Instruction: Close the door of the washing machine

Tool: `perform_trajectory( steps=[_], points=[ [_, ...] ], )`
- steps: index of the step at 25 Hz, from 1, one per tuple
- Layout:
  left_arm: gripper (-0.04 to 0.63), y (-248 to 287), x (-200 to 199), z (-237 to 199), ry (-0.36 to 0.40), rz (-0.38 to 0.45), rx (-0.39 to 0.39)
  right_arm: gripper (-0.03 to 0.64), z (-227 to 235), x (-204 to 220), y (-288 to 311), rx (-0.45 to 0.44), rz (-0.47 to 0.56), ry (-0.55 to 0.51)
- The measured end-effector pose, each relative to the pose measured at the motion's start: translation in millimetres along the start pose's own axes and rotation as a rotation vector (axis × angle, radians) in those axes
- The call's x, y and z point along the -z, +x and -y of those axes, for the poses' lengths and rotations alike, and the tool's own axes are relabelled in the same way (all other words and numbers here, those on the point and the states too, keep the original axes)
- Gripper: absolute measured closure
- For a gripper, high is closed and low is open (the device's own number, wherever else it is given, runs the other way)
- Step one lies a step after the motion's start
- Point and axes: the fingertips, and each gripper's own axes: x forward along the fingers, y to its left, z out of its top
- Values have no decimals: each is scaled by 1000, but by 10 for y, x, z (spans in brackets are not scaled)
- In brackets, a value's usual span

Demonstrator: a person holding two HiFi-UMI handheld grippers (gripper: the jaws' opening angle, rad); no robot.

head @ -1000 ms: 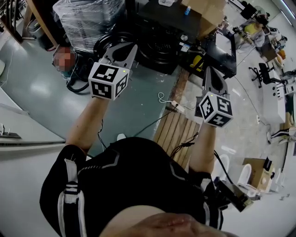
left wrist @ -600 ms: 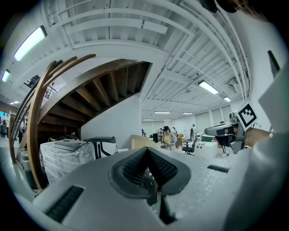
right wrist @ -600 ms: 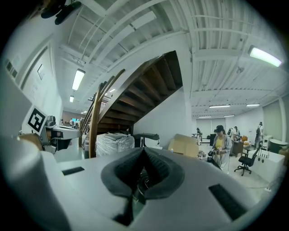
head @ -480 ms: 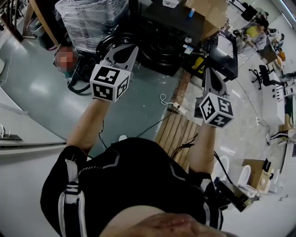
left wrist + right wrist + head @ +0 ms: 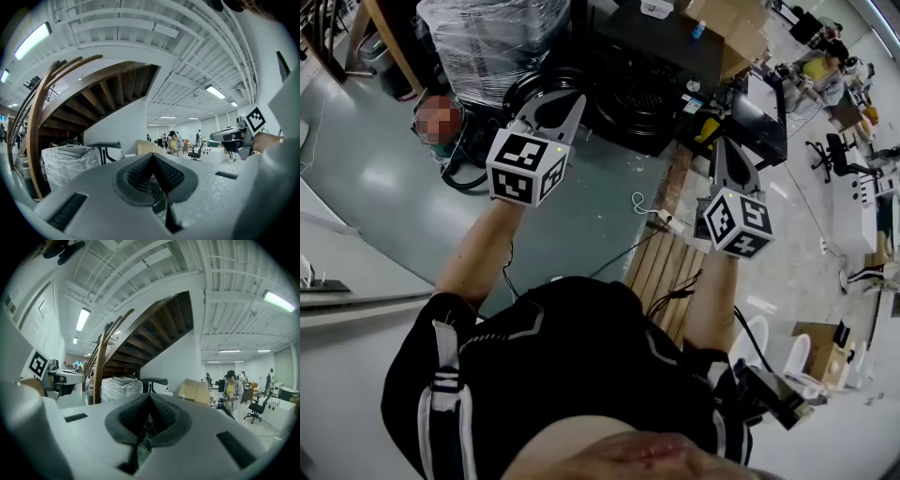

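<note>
the wooden staircase (image 5: 108, 98) shows only in the gripper views; the grey floor (image 5: 384, 178) and slatted pallet (image 5: 661, 272) only in the head view. the plastic-wrapped stack (image 5: 487, 37) stands ahead. a dark ring (image 5: 516, 86) beside the left gripper (image 5: 553, 101) may be the washing machine's door; i cannot tell. left and right gripper (image 5: 727, 142) jaws are pressed together, empty.
</note>
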Motion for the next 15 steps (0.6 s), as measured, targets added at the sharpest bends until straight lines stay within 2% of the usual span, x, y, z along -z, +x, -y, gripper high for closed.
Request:
perform_trajectory(
  steps=[4,9,15],
  points=[
    [593,-29,34,-107,16,-3,24,612,-171,33,64,5,-8,-4],
    [594,31,161,-197,-7,-15,36,612,-224,34,181,9,-19,-32],
    [594,254,226,-395,5,-14,-5,612,-166,111,573,-31,-20,-15]
  ],
)
